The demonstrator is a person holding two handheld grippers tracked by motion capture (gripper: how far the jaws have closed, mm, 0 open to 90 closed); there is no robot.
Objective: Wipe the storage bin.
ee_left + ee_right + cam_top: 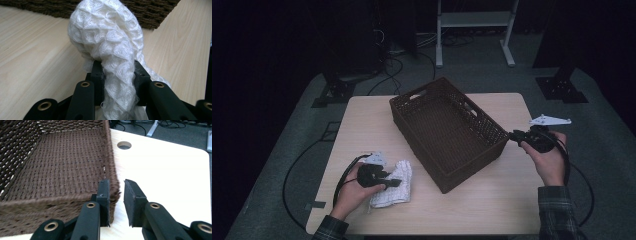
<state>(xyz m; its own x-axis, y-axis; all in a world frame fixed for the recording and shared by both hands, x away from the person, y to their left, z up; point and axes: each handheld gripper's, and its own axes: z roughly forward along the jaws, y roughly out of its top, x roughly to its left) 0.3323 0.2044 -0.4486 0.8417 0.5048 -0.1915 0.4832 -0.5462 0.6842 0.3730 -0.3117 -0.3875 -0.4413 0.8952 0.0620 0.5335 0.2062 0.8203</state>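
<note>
A white knitted cloth (pixel 393 191) lies bunched on the wooden table (pixel 362 125) at the front left. My left gripper (pixel 392 182) is shut on it. In the left gripper view the cloth (pixel 107 37) rises in a thick fold from between the pads of that gripper (pixel 117 68). A dark brown woven basket (pixel 447 131) stands empty and askew in the middle of the table. My right gripper (pixel 513 135) is at the basket's right corner. In the right gripper view its jaws (pixel 115 186) straddle the basket's corner (pixel 113 173), with a gap showing beside the right pad (pixel 130 200).
A round cable hole (pixel 124 145) is cut in the tabletop beyond the basket. A white metal stand (pixel 474 20) and loose cables (pixel 392 65) are on the floor behind the table. Bare tabletop lies in front of the basket (pixel 492 200).
</note>
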